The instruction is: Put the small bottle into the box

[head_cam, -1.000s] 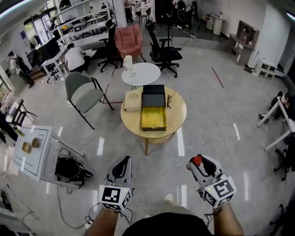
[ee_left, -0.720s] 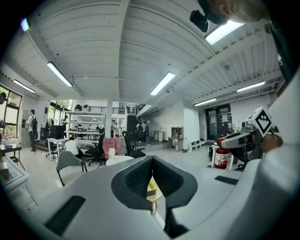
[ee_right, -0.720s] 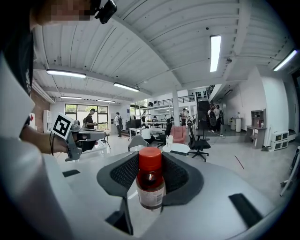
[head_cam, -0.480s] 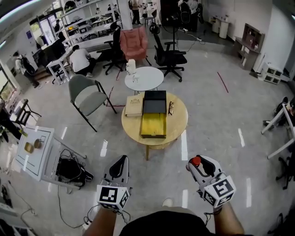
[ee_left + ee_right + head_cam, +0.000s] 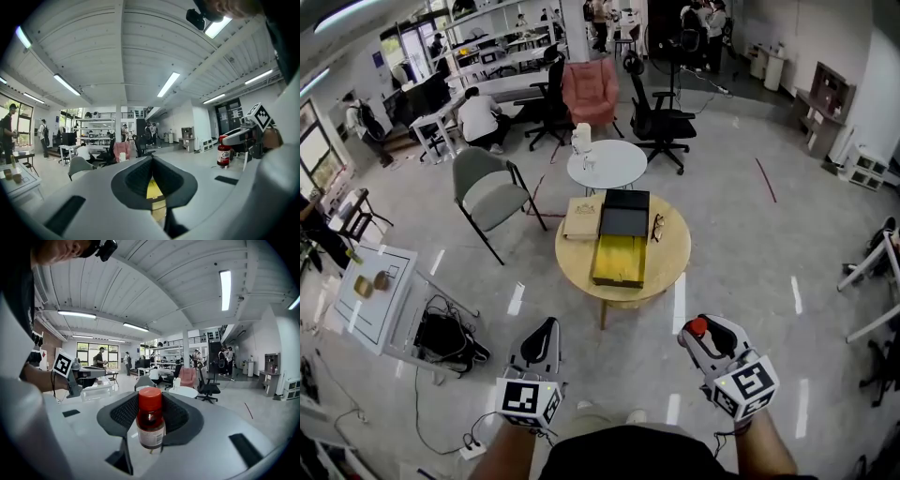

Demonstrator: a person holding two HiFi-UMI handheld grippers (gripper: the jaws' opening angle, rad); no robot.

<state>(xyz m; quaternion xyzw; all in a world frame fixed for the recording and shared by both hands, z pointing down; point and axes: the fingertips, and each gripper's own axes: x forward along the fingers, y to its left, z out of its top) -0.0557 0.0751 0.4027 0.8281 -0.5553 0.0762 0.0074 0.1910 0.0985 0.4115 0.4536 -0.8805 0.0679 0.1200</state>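
Bottle (image 5: 151, 427) upright in right claw (image 5: 150, 414), left claw (image 5: 151, 174) closed, both forward

Grey left hand-held gripper (image 5: 546, 326) and right hand-held gripper (image 5: 693, 330), black-and-white marker cubes (image 5: 530, 398), dark top (image 5: 623, 461)

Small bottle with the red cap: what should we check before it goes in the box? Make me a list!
1. Small bottle held between the right gripper's jaws: ok.
2. Left gripper shut, holding nothing: ok.
3. Box lying open on the round table: ok.
4. Box close enough to reach: not ok, it is across the floor ahead.
5. Box inside free of things: cannot tell from here.
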